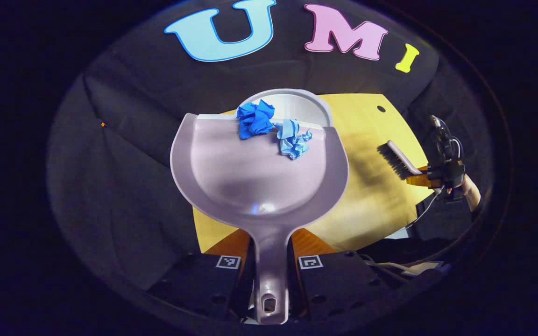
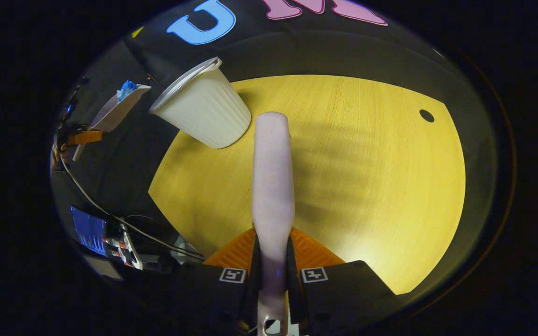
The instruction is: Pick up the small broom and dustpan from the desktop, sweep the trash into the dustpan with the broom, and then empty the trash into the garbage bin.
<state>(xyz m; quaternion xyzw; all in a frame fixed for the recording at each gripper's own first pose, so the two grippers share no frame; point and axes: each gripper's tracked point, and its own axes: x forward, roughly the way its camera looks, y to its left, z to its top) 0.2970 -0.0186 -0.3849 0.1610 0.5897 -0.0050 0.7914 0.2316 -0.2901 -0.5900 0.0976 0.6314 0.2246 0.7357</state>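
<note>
My left gripper (image 1: pixel 271 245) is shut on the handle of the grey dustpan (image 1: pixel 255 172), which is held up in the air. Two crumpled blue paper balls (image 1: pixel 255 119) (image 1: pixel 293 140) lie at the pan's front lip, just over the rim of the white garbage bin (image 1: pixel 304 105). In the right gripper view, my right gripper (image 2: pixel 272 245) is shut on the pale handle of the small broom (image 2: pixel 272 177) above the yellow table (image 2: pixel 367 186). The ribbed bin (image 2: pixel 203 112) stands at the table's far left edge, with the dustpan (image 2: pixel 112 112) and the blue trash (image 2: pixel 126 88) raised beside it. The broom's dark bristles (image 1: pixel 392 161) show at the right of the left gripper view.
A small round hole (image 2: pixel 426 115) marks the table's far right part. Cables and a small lit device (image 2: pixel 103 235) sit off the table's left side. A person's hand (image 1: pixel 467 186) holds the right gripper (image 1: pixel 430 179) over the table's right edge. Black cloth walls surround the table.
</note>
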